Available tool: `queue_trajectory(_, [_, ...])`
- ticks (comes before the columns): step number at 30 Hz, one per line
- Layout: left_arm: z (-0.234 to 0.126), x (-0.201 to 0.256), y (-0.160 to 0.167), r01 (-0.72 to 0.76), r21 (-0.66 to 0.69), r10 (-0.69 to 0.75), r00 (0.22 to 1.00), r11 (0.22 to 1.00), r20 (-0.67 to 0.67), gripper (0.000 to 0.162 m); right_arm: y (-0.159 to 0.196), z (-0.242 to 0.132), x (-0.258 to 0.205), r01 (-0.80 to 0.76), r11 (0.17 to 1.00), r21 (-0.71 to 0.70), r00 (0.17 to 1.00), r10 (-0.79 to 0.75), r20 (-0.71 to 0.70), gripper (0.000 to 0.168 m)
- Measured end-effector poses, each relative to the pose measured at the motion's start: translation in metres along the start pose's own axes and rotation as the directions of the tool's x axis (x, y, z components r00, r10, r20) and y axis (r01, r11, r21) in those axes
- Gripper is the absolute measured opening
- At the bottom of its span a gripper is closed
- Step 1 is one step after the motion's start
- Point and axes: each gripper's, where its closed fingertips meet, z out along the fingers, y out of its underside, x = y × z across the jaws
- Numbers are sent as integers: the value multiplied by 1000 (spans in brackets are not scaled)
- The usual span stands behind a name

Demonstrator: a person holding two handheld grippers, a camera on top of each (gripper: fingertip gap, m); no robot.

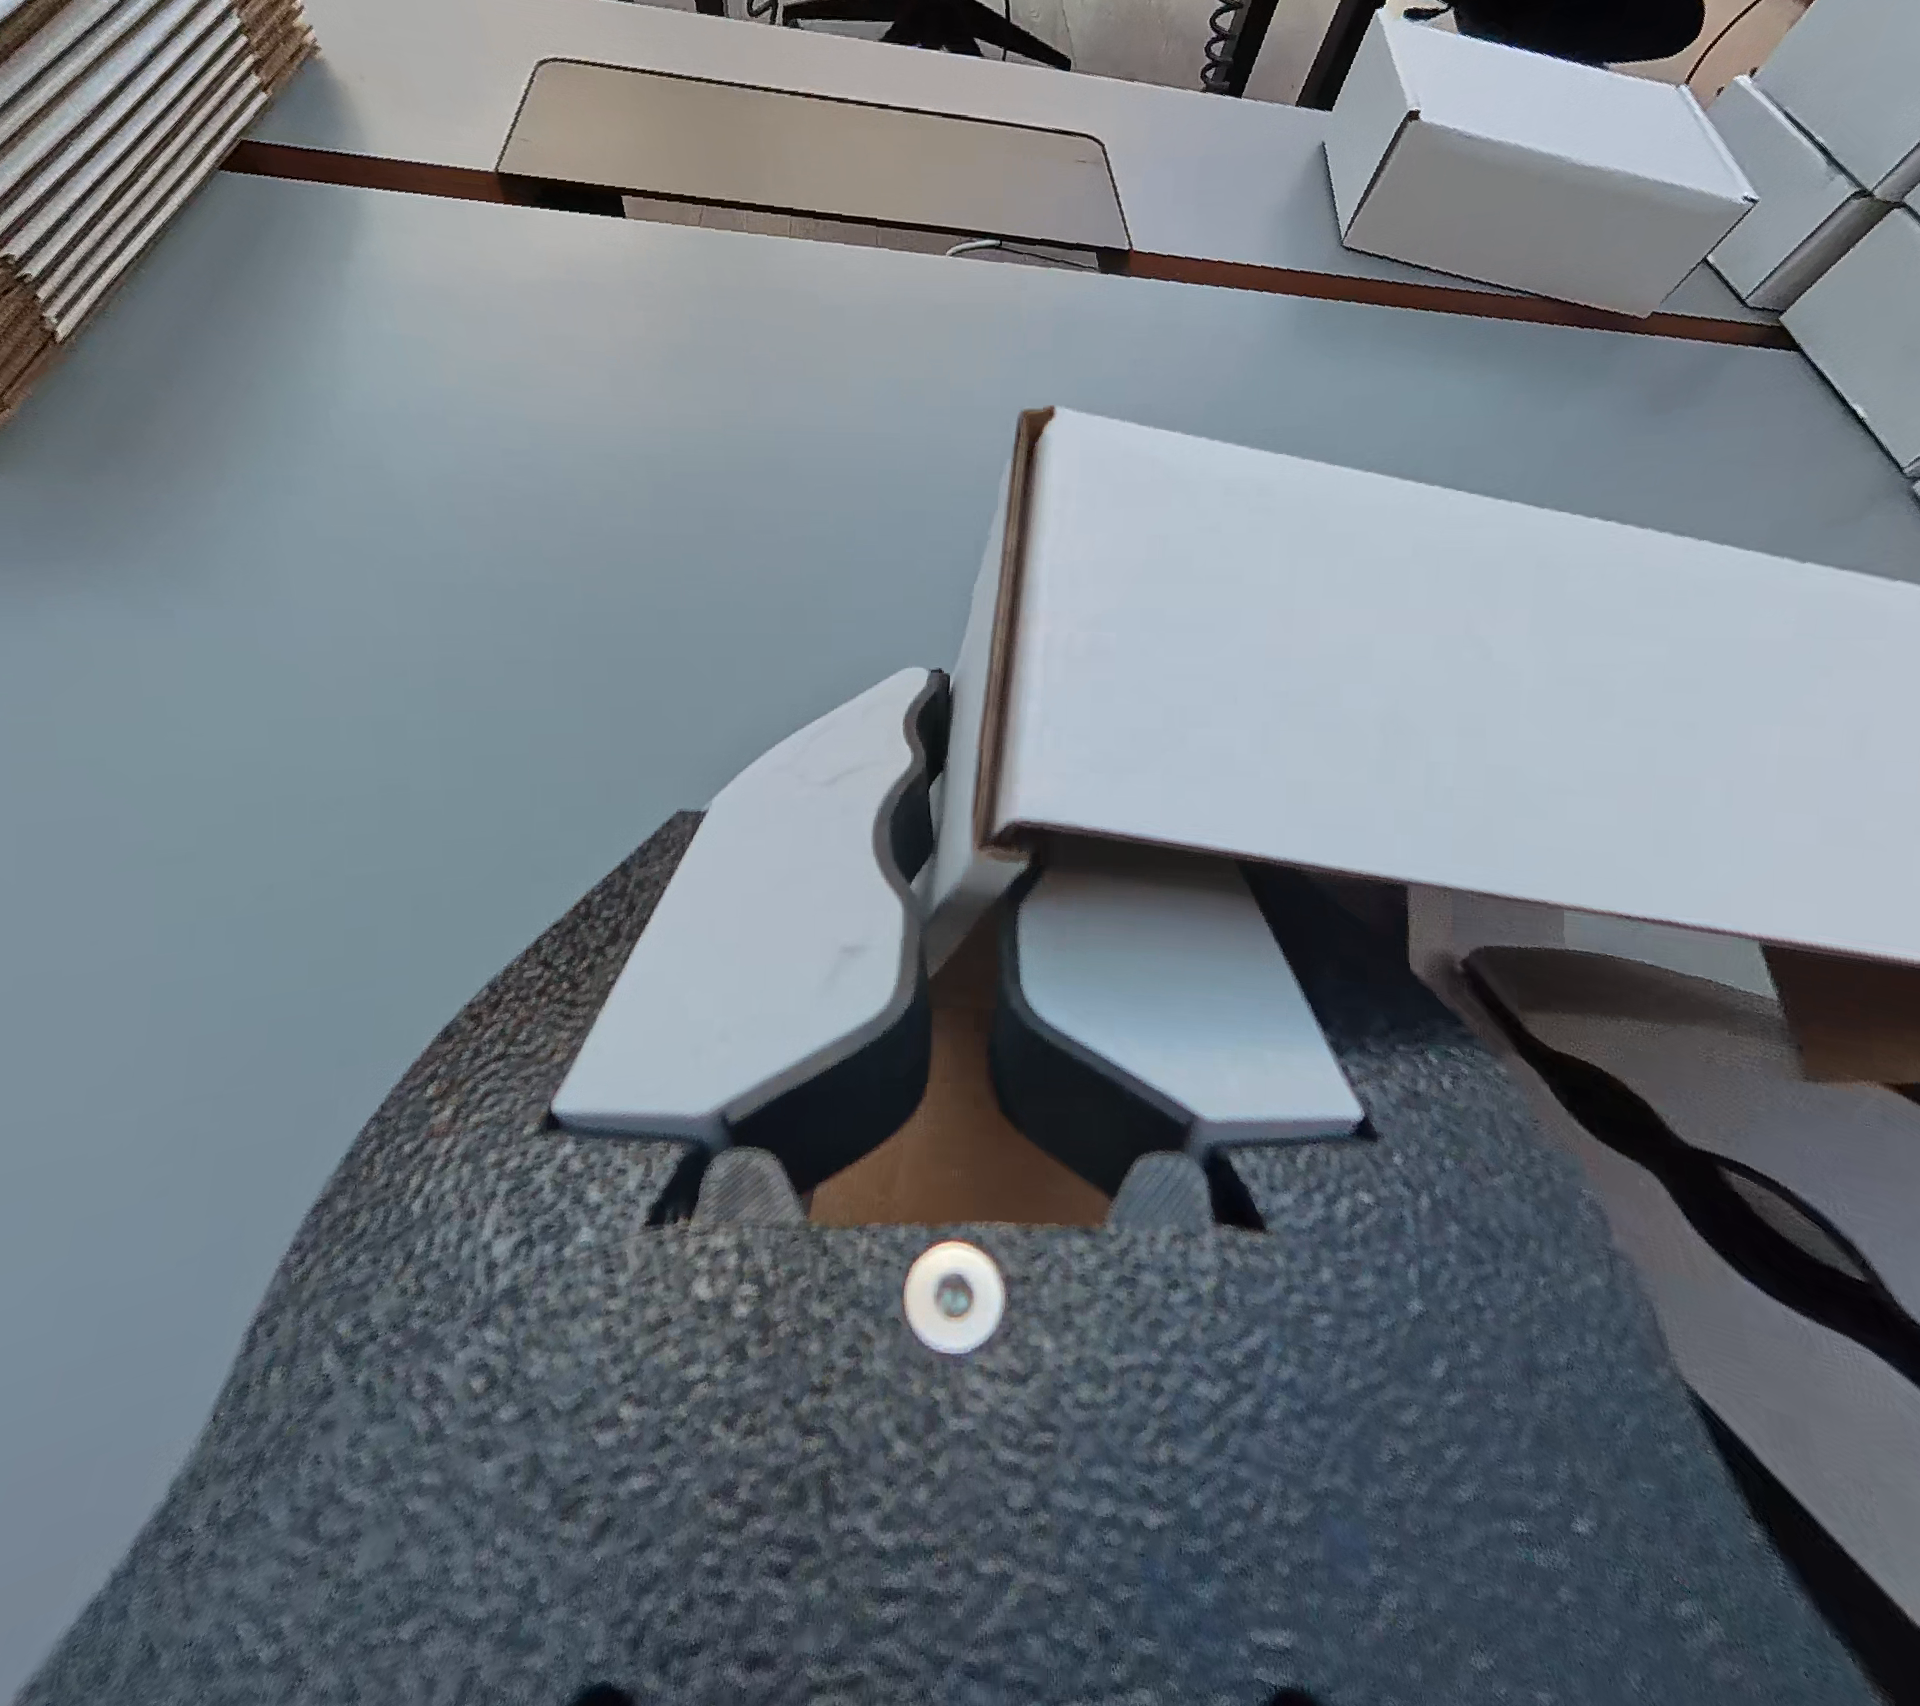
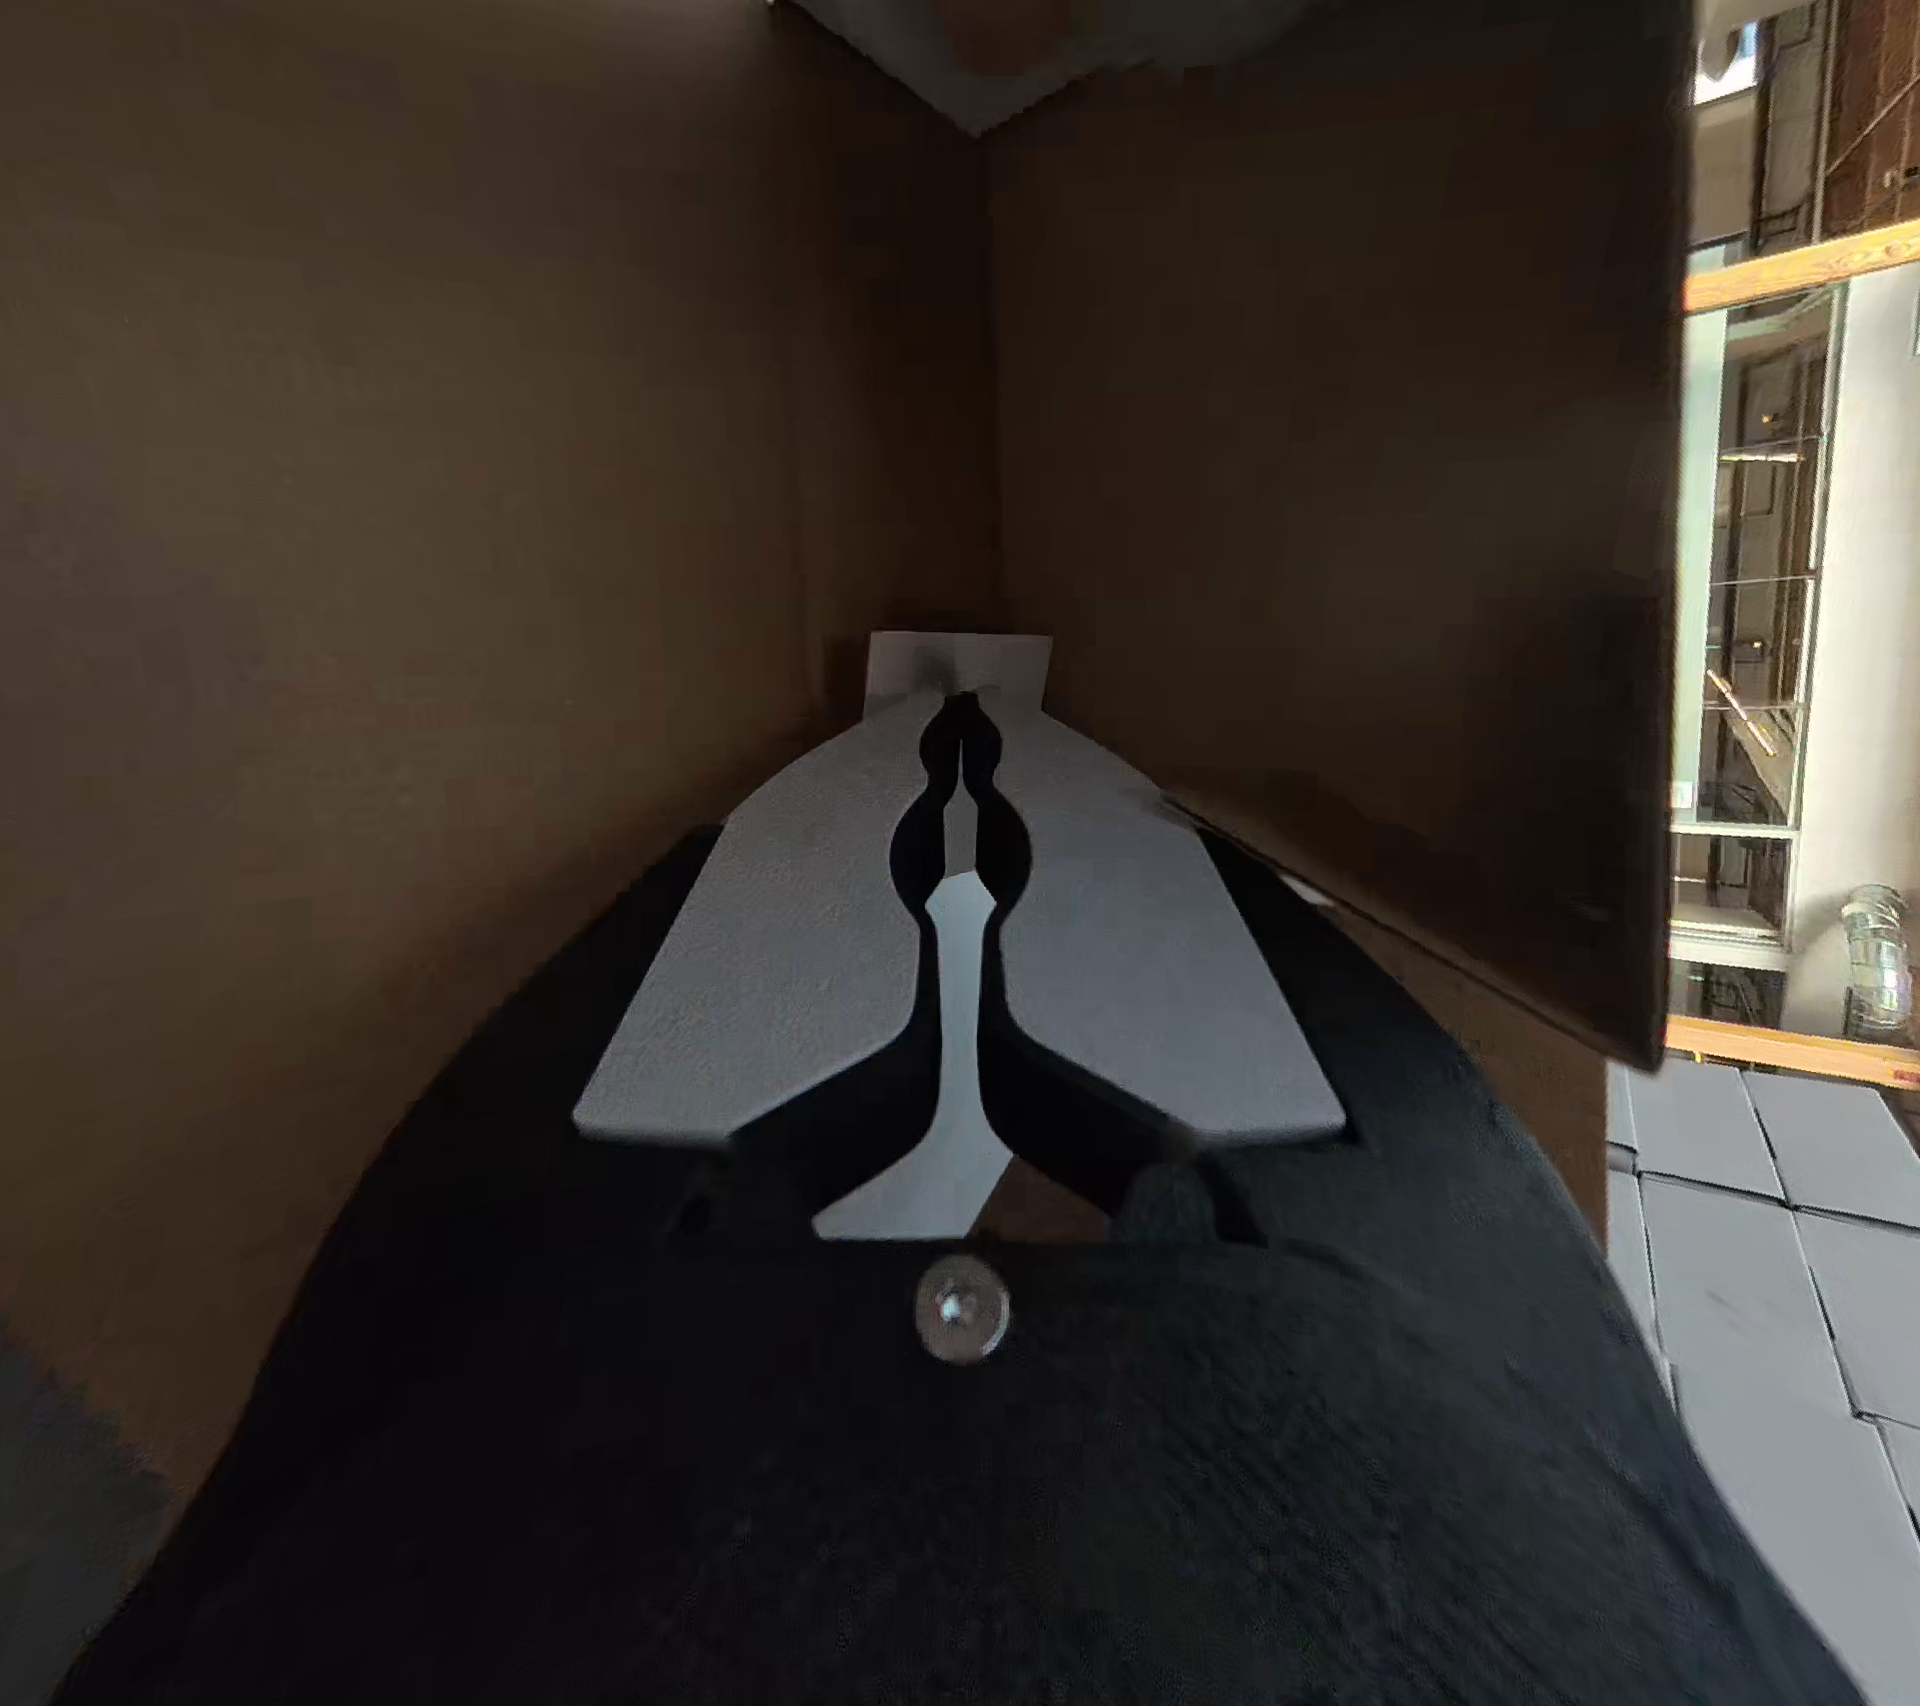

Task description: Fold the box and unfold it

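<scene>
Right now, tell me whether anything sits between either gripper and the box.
Nothing visible does. The left gripper already has a white side wall of the box between its fingers, and the right gripper is shut on a white flap inside it.

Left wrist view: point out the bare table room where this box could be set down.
The grey table is bare ahead and left of the left gripper, between the flat cardboard stack and the held box. The right side is crowded with folded white boxes, and the right gripper sits under the box.
</scene>
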Motion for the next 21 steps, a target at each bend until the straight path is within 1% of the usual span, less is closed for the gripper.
queue_trajectory(1, [-1, -2, -2, 2, 6, -2, 1000, 1000, 5, 5, -3, -8, 6, -44, 998, 41, 999, 44, -5, 0])
queue_trajectory(2, [-1, -6, -4, 7, 11, -7, 1000, 1000, 11, 5, -7, -18, 13, -100, 990, 95, 995, 100, -3, 0])
queue_trajectory(4, [-2, -9, -9, 51, 18, -50, 999, 999, -5, 4, -18, -42, 20, -232, 947, 224, 972, 220, 75, 0])
queue_trajectory(6, [-2, -13, -13, 58, 23, -58, 998, 998, -3, 5, -22, -71, 37, -381, 860, 340, 925, 358, 128, 1])
queue_trajectory(7, [-3, -15, -14, 58, 25, -58, 998, 998, -3, 4, -18, -84, 48, -444, 809, 386, 895, 423, 143, 1])
queue_trajectory(8, [-4, -16, -15, 62, 26, -62, 998, 998, -6, 5, -8, -96, 64, -516, 743, 425, 849, 508, 144, 2])
queue_trajectory(10, [-6, -20, -16, 67, 26, -67, 998, 997, -7, 4, 20, -116, 98, -649, 571, 503, 719, 676, 159, 4])
queue_trajectory(11, [-6, -21, -16, 71, 25, -71, 997, 997, -12, 4, 38, -122, 115, -683, 496, 536, 658, 736, 158, 6])
queue_trajectory(12, [-7, -20, -16, 72, 21, -72, 997, 997, -22, 4, 56, -122, 129, -698, 461, 548, 619, 773, 139, 12])
queue_trajectory(13, [-8, -18, -17, 68, 19, -68, 997, 997, -32, 5, 73, -116, 138, -715, 451, 534, 597, 792, 130, 23])
queue_trajectory(15, [-10, -10, -18, 50, 19, -49, 997, 999, -63, 4, 99, -93, 144, -780, 449, 436, 559, 813, 163, 44])
queue_trajectory(16, [-12, -6, -19, 41, 18, -39, 996, 999, -77, 5, 106, -84, 147, -801, 442, 404, 544, 819, 183, 50])
queue_trajectory(19, [-15, 3, -22, 8, 16, -7, 995, 1000, -99, 4, 103, -70, 158, -825, 398, 401, 522, 808, 272, 46])
queue_trajectory(21, [-17, 7, -23, -11, 9, 12, 993, 1000, -117, 4, 92, -63, 156, -833, 402, 381, 533, 766, 359, 46])
